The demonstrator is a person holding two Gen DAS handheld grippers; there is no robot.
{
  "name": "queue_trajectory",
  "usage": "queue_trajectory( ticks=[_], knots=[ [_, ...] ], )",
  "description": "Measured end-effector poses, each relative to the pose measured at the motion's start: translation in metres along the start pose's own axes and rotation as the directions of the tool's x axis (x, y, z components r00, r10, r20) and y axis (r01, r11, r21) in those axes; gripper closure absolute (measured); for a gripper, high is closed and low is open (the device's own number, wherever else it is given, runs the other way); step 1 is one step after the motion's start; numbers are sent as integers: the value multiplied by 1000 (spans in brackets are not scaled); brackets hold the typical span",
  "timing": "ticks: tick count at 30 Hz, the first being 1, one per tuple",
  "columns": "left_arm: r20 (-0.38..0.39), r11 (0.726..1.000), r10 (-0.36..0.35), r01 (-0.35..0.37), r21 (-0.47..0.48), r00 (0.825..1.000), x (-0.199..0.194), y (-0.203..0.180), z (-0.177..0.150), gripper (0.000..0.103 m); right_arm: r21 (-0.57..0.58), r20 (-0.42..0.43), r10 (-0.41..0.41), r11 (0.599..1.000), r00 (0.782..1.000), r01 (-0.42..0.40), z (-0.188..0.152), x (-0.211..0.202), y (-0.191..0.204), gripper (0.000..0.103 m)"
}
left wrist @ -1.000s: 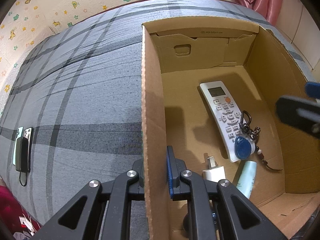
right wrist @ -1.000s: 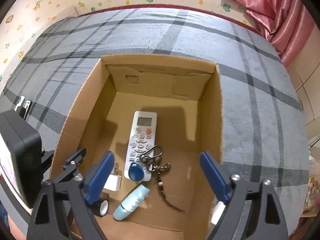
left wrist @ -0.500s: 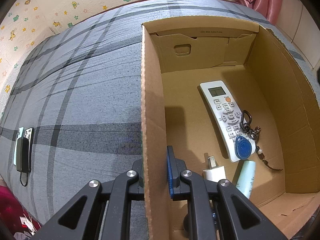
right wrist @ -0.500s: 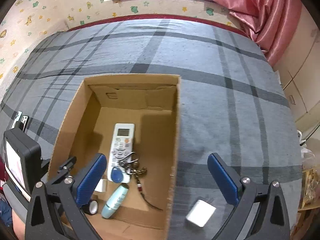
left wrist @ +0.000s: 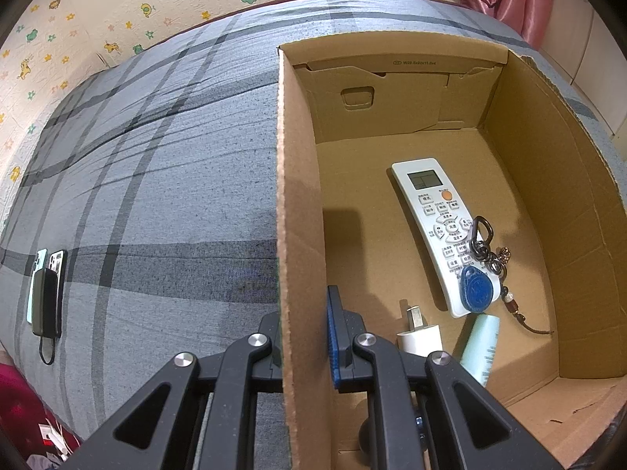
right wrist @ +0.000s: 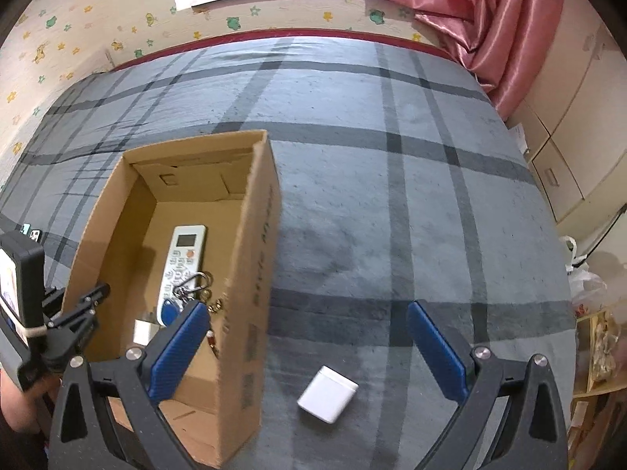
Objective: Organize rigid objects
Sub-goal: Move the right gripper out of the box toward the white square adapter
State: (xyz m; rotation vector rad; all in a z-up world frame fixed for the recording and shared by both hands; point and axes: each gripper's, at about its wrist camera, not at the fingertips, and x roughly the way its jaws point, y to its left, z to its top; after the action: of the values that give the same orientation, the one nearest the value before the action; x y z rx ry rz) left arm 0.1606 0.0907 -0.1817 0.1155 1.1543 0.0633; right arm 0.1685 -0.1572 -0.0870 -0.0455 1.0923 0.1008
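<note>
An open cardboard box (left wrist: 299, 196) stands on a grey plaid bed. Inside lie a white remote (left wrist: 439, 227), a keyring with a blue fob (left wrist: 476, 288), a white charger plug (left wrist: 419, 337) and a pale green tube (left wrist: 480, 346). My left gripper (left wrist: 303, 313) is shut on the box's left wall, one finger on each side of the cardboard. My right gripper (right wrist: 305, 313) stands open over the bed to the right of the box (right wrist: 254, 254). A small white case (right wrist: 328, 393) lies on the cover below and between its blue pads (right wrist: 435, 348), untouched.
Two phones with a dark power bank (left wrist: 45, 290) lie near the bed's left edge. A pink curtain (right wrist: 490, 19) and pale cabinets (right wrist: 568, 137) stand past the bed's right side. A cluttered shelf (right wrist: 599, 352) is at the far right. The papered wall runs along the far side.
My right gripper has moved rightward out from over the box, and the white case has come into view between its fingers. The left gripper and the box have kept still.
</note>
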Motion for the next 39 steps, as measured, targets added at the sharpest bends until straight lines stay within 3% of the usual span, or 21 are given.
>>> queue_trajectory(
  ticks=[14, 25, 39],
  knots=[
    [1, 1000, 5, -5, 3, 1000, -1, -1, 0, 89, 13, 2, 9, 1000, 1000, -9, -49, 15, -31, 0],
    [-1, 1000, 7, -7, 5, 1000, -1, 0, 0, 89, 4, -18, 28, 1000, 999, -28, -90, 54, -43, 0],
    [-1, 1000, 12, -12, 5, 1000, -2, 0, 0, 89, -19, -77, 46, 999, 996, -48, -102, 88, -35, 0]
  ],
)
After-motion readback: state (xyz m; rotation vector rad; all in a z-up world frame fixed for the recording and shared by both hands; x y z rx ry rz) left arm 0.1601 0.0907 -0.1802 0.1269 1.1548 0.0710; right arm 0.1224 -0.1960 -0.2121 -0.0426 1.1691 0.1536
